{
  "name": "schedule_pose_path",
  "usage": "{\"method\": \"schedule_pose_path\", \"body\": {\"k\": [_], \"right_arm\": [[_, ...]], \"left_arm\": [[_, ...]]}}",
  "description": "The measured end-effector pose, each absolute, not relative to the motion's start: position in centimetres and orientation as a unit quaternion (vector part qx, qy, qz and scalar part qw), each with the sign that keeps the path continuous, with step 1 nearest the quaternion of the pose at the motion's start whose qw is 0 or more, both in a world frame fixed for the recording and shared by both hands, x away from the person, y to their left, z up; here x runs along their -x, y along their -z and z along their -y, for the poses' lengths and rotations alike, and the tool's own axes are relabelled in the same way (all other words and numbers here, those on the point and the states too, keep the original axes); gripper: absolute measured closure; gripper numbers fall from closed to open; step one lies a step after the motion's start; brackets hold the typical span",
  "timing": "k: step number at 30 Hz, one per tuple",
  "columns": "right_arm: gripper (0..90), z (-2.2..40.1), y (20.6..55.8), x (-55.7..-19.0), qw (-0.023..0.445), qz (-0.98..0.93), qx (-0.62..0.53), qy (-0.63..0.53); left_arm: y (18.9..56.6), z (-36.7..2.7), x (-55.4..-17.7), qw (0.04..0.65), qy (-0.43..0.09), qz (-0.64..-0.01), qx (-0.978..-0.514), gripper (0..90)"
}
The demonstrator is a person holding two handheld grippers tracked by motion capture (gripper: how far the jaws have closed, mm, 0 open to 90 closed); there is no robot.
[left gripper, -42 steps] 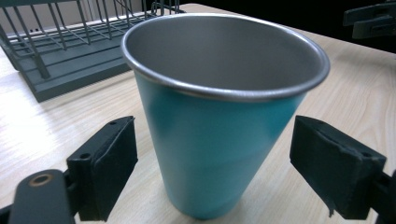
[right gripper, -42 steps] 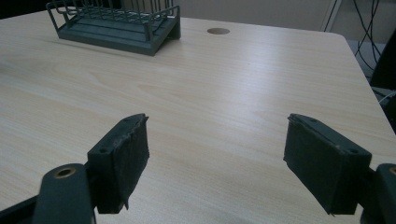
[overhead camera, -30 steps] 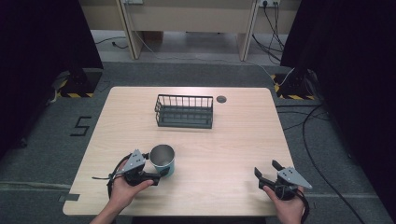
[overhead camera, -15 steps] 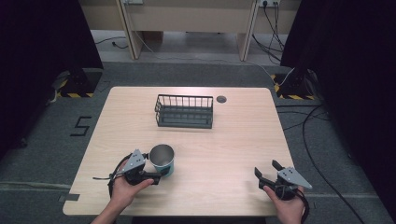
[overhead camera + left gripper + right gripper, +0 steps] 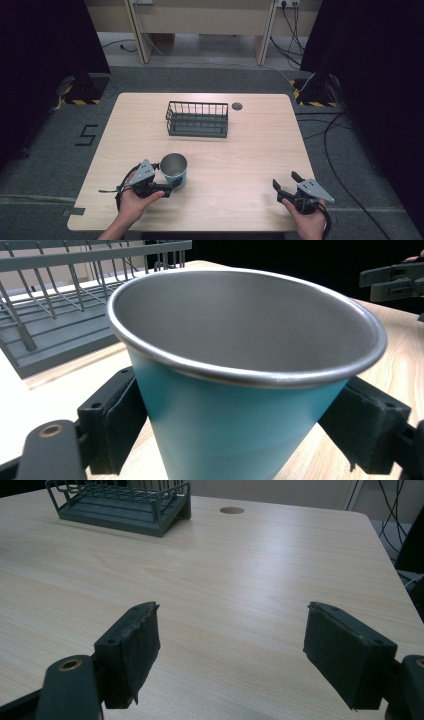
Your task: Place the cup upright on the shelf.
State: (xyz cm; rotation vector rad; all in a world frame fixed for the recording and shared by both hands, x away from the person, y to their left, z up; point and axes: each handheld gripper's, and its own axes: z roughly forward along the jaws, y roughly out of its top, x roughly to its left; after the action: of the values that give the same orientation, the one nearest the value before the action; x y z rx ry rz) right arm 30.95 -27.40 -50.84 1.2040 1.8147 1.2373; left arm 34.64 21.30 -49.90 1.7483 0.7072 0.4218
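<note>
Left tongs (image 5: 167, 189) clasp the cup (image 5: 174, 170) near the table's (image 5: 250, 150) front edge; right tongs (image 5: 287, 182) gape wide.

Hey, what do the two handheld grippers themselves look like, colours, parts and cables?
Both the left gripper and right gripper are black, each topped by a grey three-cornered plate. Their fingers are flat black padded blocks with small screw holes. A black cable trails from each. No sleeves are visible.

Cup (image 5: 174, 171) on table (image 5: 250, 150) front-left, between left hand-held gripper (image 5: 165, 190) jaws. Rack (image 5: 197, 119) behind it, centre-back. Right hand-held gripper (image 5: 286, 184) front-right, well apart.
</note>
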Motion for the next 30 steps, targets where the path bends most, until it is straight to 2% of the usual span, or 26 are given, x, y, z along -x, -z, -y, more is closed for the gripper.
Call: {"method": "schedule_pose_path", "body": {"k": [30], "right_arm": [[23.3,27.4,50.9,-31.0,0.314,-0.686,-0.458,-0.471]], "left_arm": [[47.4,-21.6,-35.5,0.594,-0.193,-0.296,-0.723,16.2]]}}
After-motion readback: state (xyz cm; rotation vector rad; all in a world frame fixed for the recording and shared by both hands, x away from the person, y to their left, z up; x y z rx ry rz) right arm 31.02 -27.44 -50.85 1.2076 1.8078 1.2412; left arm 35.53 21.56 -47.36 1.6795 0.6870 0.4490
